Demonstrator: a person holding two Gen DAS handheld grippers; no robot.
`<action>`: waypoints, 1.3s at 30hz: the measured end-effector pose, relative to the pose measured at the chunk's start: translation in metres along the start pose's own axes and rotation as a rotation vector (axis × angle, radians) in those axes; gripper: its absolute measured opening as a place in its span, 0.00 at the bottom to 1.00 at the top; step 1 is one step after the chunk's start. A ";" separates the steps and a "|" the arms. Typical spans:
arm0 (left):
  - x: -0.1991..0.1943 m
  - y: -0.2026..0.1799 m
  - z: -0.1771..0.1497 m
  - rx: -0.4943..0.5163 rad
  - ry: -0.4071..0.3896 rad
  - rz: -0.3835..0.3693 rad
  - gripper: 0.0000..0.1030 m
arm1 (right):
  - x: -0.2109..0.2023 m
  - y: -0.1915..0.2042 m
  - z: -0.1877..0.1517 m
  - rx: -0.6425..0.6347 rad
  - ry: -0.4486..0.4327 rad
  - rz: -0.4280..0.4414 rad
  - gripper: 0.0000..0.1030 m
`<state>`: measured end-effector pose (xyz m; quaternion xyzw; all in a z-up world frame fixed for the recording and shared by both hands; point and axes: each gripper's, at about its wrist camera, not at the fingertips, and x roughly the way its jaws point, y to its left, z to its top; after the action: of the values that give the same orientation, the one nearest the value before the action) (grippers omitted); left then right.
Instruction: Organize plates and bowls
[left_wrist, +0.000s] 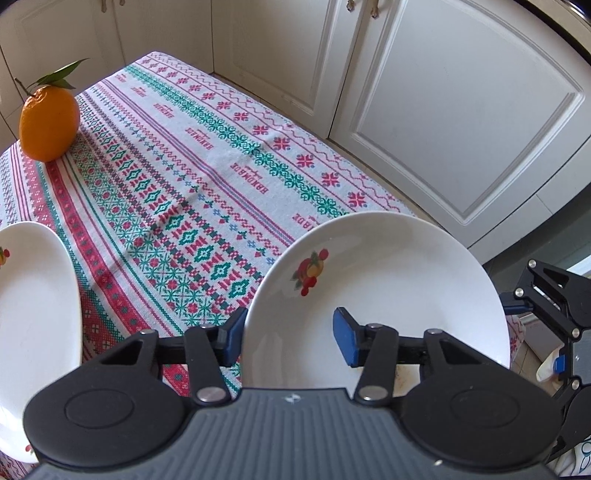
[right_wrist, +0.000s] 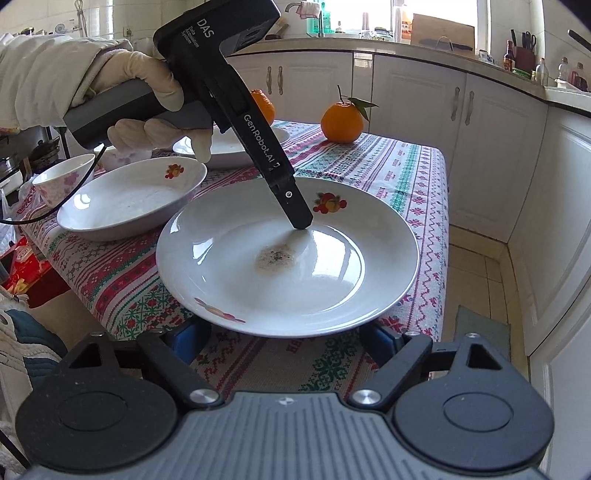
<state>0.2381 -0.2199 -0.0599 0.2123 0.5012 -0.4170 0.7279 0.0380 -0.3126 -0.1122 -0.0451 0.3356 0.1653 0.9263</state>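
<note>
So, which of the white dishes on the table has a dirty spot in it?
The front plate, the one the left gripper grips by its rim: a brownish stain sits at its centre. The dish behind it shows no such stain.

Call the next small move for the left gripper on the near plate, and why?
Probably lift the plate slightly. The left gripper looks shut on its rim, one pad outside, one inside. The right gripper is open at the near rim, not gripping. A stained spot sits in the well, so keep it level.
</note>
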 end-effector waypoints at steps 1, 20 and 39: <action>0.000 -0.001 0.000 0.006 -0.001 0.004 0.48 | 0.000 0.000 0.001 0.001 0.004 -0.001 0.88; -0.017 0.019 0.026 -0.027 -0.107 0.036 0.47 | 0.013 -0.028 0.035 -0.078 -0.004 -0.011 0.88; 0.015 0.054 0.057 -0.057 -0.120 0.045 0.47 | 0.059 -0.070 0.055 -0.108 0.030 -0.023 0.88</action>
<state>0.3161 -0.2375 -0.0561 0.1772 0.4635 -0.3982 0.7715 0.1376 -0.3511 -0.1092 -0.1013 0.3395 0.1720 0.9192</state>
